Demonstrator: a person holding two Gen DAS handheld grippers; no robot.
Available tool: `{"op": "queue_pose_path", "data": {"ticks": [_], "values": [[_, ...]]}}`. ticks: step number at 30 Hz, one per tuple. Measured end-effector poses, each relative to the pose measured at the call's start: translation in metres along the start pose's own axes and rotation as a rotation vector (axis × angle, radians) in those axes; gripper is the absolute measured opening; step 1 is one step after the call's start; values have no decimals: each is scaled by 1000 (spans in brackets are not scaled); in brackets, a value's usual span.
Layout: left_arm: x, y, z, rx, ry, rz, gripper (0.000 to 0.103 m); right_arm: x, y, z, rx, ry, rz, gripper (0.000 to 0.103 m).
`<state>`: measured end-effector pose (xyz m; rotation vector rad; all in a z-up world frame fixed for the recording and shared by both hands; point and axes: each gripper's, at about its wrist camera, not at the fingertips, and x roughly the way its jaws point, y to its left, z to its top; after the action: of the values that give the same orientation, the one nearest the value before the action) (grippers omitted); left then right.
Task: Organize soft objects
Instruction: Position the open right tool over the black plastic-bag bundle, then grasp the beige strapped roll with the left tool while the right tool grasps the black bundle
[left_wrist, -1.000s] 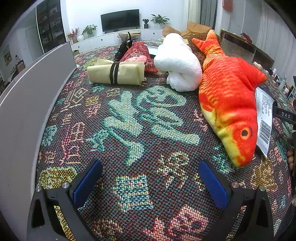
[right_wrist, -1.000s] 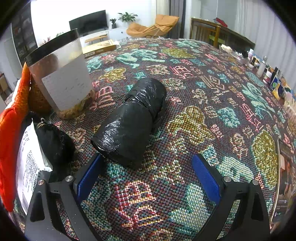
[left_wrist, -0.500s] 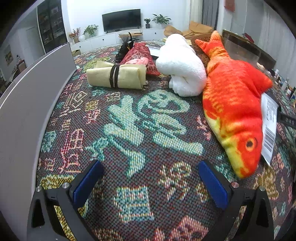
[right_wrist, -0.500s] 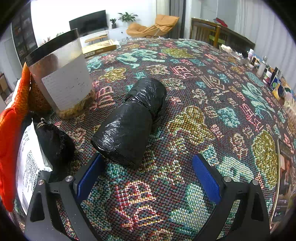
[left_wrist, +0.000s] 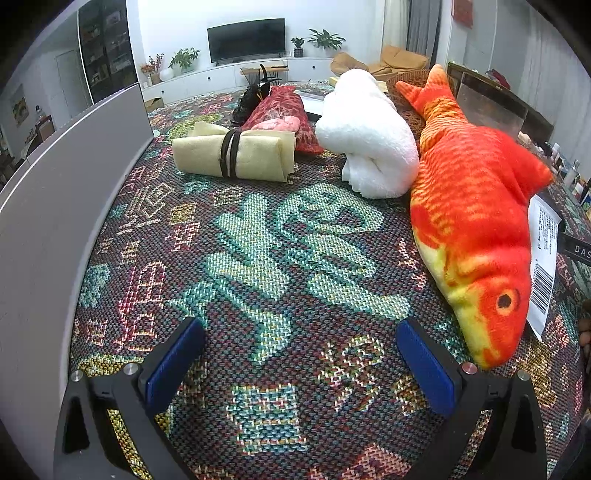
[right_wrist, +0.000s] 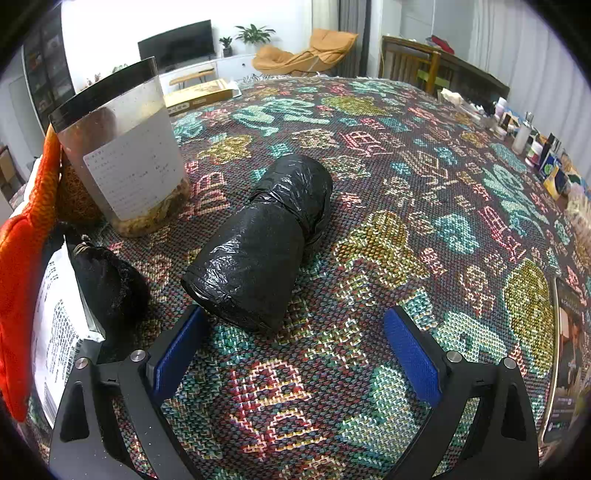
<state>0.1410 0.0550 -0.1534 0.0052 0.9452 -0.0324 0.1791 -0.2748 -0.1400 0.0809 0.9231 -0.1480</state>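
The left gripper (left_wrist: 299, 354) has edged forward toward the fish (left_wrist: 476, 221); the right gripper (right_wrist: 295, 350) hasn't moved. Both gape wide, empty, over the worktop (left_wrist: 258, 258). The black roll (right_wrist: 258, 240) lies just ahead of the right one.

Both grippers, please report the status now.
Left gripper open, empty, fish to its right. Right gripper open, empty, black roll just ahead. Jar stands left of roll, apart.
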Motion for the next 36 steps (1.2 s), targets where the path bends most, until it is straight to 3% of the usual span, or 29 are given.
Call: {"op": "queue_pose_path", "data": {"ticks": [6, 8, 13, 17, 22, 24, 28, 32, 36], "values": [[0, 0, 1, 3, 4, -4, 103, 0, 1, 0, 1, -1, 5, 98], [2, 3, 7, 11, 41, -27, 103, 0, 1, 0, 1, -1, 4, 98], [3, 34, 48, -151, 57, -120, 103, 0, 1, 0, 1, -1, 4, 98], [13, 55, 102, -281, 21, -97, 103, 0, 1, 0, 1, -1, 4, 98], [48, 61, 138, -286, 49, 17, 103, 0, 1, 0, 1, -1, 3, 98], [60, 69, 133, -281, 92, 87, 103, 0, 1, 0, 1, -1, 3, 98], [45, 89, 108, -348, 77, 52, 103, 0, 2, 0, 0, -1, 1, 98], [17, 90, 77, -289, 77, 108, 103, 0, 2, 0, 1, -1, 2, 98], [-4, 91, 53, -291, 82, 74, 103, 0, 2, 0, 1, -1, 2, 98]]}}
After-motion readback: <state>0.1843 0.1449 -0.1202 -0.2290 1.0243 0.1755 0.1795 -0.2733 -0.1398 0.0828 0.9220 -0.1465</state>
